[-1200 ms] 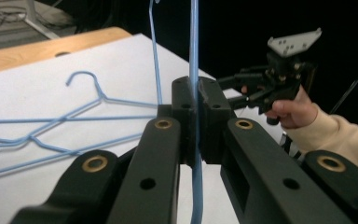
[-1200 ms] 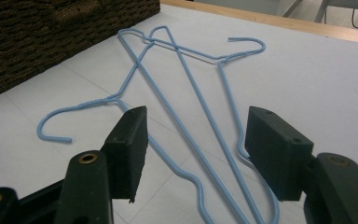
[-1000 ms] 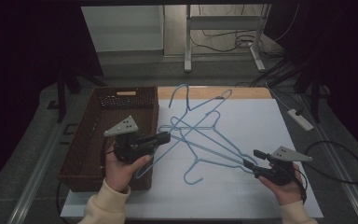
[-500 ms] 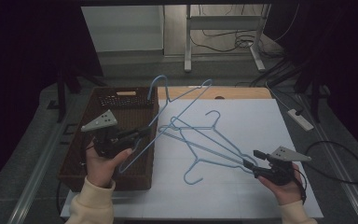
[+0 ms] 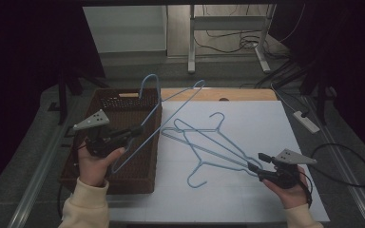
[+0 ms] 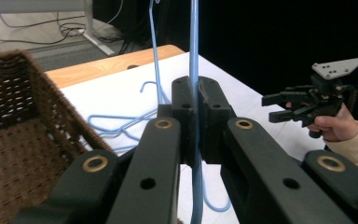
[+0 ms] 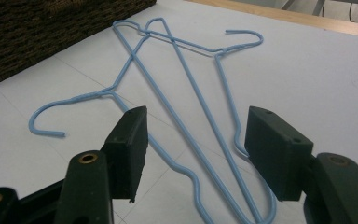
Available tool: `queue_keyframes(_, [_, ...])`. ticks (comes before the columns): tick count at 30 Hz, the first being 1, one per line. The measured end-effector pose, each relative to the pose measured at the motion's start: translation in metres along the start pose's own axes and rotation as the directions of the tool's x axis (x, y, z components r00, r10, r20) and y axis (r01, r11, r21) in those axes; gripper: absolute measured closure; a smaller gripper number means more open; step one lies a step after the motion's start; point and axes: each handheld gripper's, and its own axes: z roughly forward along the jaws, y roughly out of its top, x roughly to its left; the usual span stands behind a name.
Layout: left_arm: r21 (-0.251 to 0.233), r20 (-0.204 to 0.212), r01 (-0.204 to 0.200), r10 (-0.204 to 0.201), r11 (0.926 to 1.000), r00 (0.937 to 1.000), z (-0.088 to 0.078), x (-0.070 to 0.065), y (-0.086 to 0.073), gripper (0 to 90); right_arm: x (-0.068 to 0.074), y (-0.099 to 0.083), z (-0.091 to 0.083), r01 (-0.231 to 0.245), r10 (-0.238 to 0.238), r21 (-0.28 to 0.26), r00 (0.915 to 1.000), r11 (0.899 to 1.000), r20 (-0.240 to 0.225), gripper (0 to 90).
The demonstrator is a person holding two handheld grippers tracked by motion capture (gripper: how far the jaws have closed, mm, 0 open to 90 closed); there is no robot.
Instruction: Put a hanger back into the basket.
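bare white mat [image 5: 266, 128] right, hangers [image 5: 209, 147] centre, basket [image 5: 123, 166] left

no readable text, labels, brands or numbers on anything

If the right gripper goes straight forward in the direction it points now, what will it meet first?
Most likely the two blue hangers lying crossed on the white table. The right gripper is open, and their wires run between its jaws just ahead. Whether the jaws clear the wires in height is unclear; the wicker basket lies farther off.
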Motion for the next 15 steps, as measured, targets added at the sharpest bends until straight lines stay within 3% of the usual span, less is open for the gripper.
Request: queue_keyframes(15, [-0.003,-0.075,0.033,-0.033,0.9995,0.9966,-0.018,0.021,-0.005,86.0,0.002,0.000,0.001,0.005,-0.005,0.003,1.0000,1.000,-0.003,40.3])
